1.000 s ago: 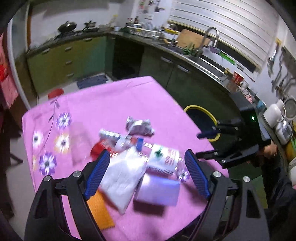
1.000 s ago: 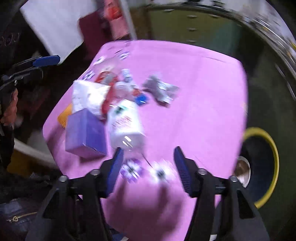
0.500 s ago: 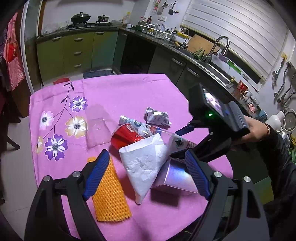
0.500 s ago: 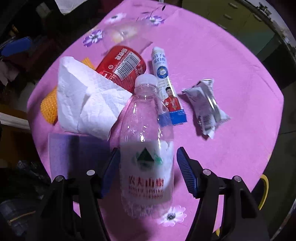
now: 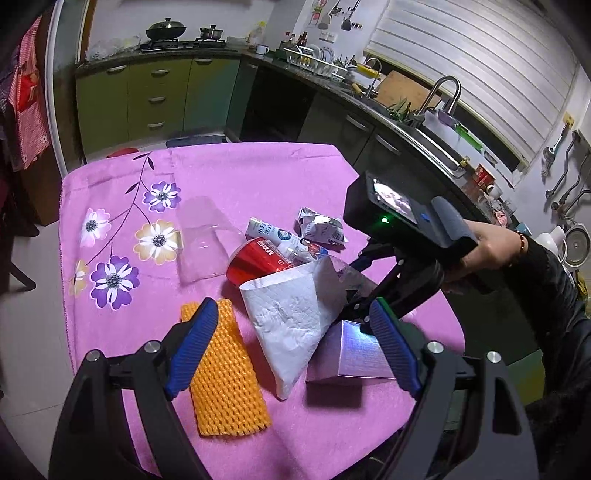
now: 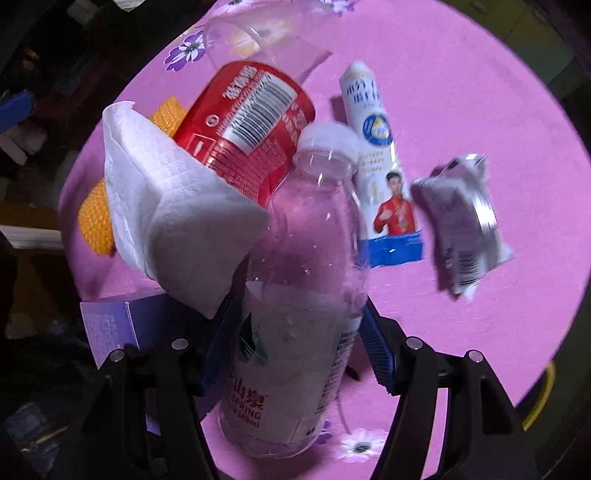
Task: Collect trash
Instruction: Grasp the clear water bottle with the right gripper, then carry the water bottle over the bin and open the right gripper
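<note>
Right gripper (image 6: 299, 354) hanging over clear plastic bottle (image 6: 295, 295) lying centre frame on pink surface (image 6: 480, 110), jaws straddling bottle, not yet pressing (likely lining up grasp). Left gripper (image 5: 291, 347) waiting wide, empty, lower frame.

Definitely a home kitchen. Across the top of the left wrist view there's an L-shaped counter with green cabinets (image 5: 155, 99) and drawers underneath, a wok (image 5: 166, 29) and a small pot (image 5: 212, 32) sitting on the stove at upper left, and a dish rack (image 5: 314, 55) full of plates further right. At upper right a steel sink with a tall curved faucet (image 5: 441, 94) sits under closed window blinds (image 5: 480, 55), and ladles (image 5: 554, 147) hang on the far-right wall. The table in the middle wears a pink flowered tablecloth (image 5: 240, 173) (very lived-in, not a showroom).
</note>
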`<state>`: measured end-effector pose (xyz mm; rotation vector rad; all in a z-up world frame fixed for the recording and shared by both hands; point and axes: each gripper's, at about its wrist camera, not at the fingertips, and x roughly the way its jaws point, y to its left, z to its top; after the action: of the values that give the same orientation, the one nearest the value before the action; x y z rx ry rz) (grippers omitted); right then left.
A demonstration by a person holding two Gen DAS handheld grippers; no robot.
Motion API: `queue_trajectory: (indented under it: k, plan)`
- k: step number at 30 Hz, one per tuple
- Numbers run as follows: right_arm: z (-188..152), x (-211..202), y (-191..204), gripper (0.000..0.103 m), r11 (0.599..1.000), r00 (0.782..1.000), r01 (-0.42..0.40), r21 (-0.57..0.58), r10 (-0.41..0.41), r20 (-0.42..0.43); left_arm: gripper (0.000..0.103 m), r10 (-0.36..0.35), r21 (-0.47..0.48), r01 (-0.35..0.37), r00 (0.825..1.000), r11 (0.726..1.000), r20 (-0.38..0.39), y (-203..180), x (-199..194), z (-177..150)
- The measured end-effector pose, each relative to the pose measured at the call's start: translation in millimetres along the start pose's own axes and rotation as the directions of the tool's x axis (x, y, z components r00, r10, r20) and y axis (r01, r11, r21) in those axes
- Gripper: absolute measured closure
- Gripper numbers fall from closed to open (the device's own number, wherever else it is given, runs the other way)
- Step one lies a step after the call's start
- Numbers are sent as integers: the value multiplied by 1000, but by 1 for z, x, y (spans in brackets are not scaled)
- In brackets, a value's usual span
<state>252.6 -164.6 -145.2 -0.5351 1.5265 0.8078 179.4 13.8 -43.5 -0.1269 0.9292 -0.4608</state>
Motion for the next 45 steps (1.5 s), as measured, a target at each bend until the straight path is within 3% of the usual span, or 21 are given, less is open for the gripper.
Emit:
queue_trajectory:
  k: [3,4,5,18,27,32,37,41,45]
  plan:
    - [-5,3,-12,39,999,999,-36,29,36,-8,23,0,3,0,1000,1000,4,-1,-1,0]
    - [-6,3,-17,47,998,999,-53,43,53,-2,23,0,5,0,1000,1000,5,-1,-2,0]
    - [-6,4,-21,47,996,997,-73,54,73,2,23,0,7,0,1000,1000,4,-2,-2,0]
    - [-71,-29,-37,48,997,999,-16,74,12,48,23,-8,27,9,1000,1000,-18,-7,8,1]
    - [-147,-89,-72,48,983,982,9,185,-44,184,22,-16,64,18,999,998,-32,-25,15,9]
    - [-198,-120,-142,48,932,970,60,358,-139,201,22,-13,96,18,998,995,-59,-45,27,19]
    - [-256,-110,-242,48,832,954,120,542,-247,168,22,-37,132,47,996,990,-76,-71,42,32]
    - [-284,-79,-300,48,806,975,79,586,-184,122,22,-42,170,56,995,984,-88,-92,56,45]
    - [-290,-54,-332,48,816,991,96,570,-133,24,22,-58,204,74,995,976,-85,-107,68,60]
